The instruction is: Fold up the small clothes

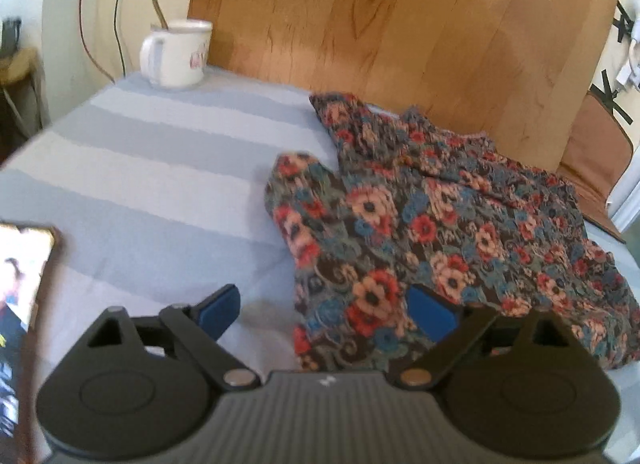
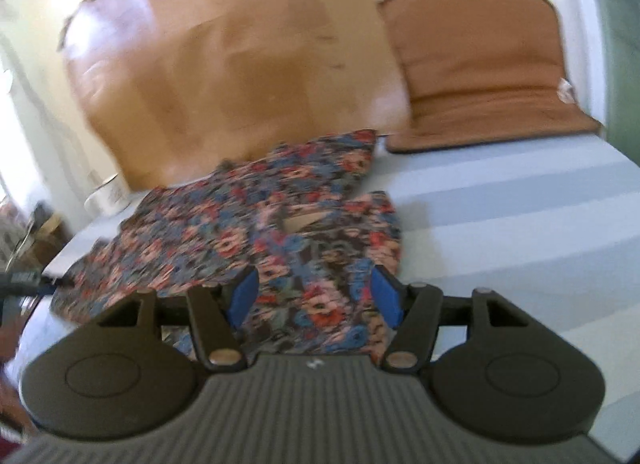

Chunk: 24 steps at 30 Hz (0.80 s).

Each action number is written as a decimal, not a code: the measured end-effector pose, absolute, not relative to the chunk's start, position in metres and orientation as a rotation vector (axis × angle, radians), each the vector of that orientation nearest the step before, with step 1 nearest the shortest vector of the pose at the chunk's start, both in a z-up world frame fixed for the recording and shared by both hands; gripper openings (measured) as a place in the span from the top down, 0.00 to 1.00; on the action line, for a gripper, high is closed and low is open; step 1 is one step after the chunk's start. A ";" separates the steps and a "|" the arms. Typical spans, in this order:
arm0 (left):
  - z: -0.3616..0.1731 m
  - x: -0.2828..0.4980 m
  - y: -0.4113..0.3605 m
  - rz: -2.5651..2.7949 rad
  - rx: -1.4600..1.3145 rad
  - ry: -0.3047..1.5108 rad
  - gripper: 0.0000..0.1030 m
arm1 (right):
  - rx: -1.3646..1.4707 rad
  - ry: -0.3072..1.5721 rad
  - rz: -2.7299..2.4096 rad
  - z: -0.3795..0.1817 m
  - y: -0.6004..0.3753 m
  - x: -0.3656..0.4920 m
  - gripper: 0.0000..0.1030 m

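Observation:
A small floral garment (image 1: 440, 224) in red, pink and blue lies crumpled on the blue-and-white striped tablecloth (image 1: 152, 168). My left gripper (image 1: 326, 314) stands wide open over its near left edge. One blue pad is over the bare cloth and the other over the print, and neither presses on the fabric. In the right wrist view the same garment (image 2: 248, 232) spreads leftward across the table. My right gripper (image 2: 316, 296) hangs open above its near end. The floral fabric shows between the blue pads without being pinched.
A white mug (image 1: 176, 54) with a spoon stands at the far left corner. A phone or printed card (image 1: 24, 264) lies at the left edge. A wooden board (image 1: 400, 24) leans behind the table. A brown cushion (image 2: 480, 72) rests at the back right.

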<state>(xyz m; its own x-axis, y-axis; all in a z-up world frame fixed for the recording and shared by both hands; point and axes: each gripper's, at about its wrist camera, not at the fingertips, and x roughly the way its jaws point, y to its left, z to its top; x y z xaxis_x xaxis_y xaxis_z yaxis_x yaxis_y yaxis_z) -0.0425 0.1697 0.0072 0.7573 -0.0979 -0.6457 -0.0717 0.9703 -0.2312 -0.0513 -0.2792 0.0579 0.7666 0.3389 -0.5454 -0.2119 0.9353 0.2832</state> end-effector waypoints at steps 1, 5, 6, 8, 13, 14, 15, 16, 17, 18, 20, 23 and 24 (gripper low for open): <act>0.012 -0.042 0.172 -0.015 -0.248 0.699 0.09 | 0.198 0.636 0.312 0.060 -0.277 -0.049 0.38; 0.038 -0.030 0.182 -0.008 -0.246 0.651 0.09 | 0.155 0.638 0.340 0.069 -0.268 -0.027 0.38; 0.047 -0.020 0.184 -0.001 -0.235 0.647 0.09 | 0.139 0.644 0.358 0.075 -0.266 -0.016 0.38; 0.066 0.005 0.184 0.006 -0.198 0.620 0.09 | 0.094 0.651 0.402 0.086 -0.258 0.013 0.38; 0.084 0.115 0.178 -0.002 -0.120 0.677 0.05 | 0.065 0.713 0.447 0.100 -0.235 0.134 0.38; 0.080 0.141 0.177 0.021 -0.111 0.709 0.05 | 0.091 0.742 0.443 0.097 -0.229 0.162 0.38; 0.074 0.165 0.177 0.036 -0.114 0.743 0.05 | 0.132 0.780 0.435 0.092 -0.222 0.192 0.38; 0.067 0.185 0.178 0.047 -0.124 0.772 0.05 | 0.169 0.810 0.428 0.085 -0.216 0.216 0.38; 0.058 0.208 0.181 0.065 -0.149 0.802 0.05 | 0.208 0.835 0.421 0.076 -0.207 0.242 0.38; 0.049 0.220 0.184 0.072 -0.175 0.822 0.05 | 0.227 0.853 0.424 0.068 -0.200 0.261 0.38; 0.033 0.248 0.189 0.063 -0.238 0.864 0.05 | 0.224 0.885 0.421 0.050 -0.181 0.294 0.38; 0.014 0.272 0.188 0.040 -0.274 0.883 0.08 | 0.220 0.966 0.419 0.016 -0.157 0.337 0.34; 0.012 0.272 0.185 0.043 -0.247 0.850 0.15 | 0.225 0.998 0.424 0.006 -0.151 0.347 0.32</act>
<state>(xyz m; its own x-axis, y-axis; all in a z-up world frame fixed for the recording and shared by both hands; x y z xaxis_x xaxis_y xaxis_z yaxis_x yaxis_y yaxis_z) 0.2725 0.1848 0.0122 0.6611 -0.0608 -0.7479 -0.1360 0.9705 -0.1991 0.3466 -0.1515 0.0057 0.4699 0.4438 -0.7630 -0.2411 0.8961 0.3727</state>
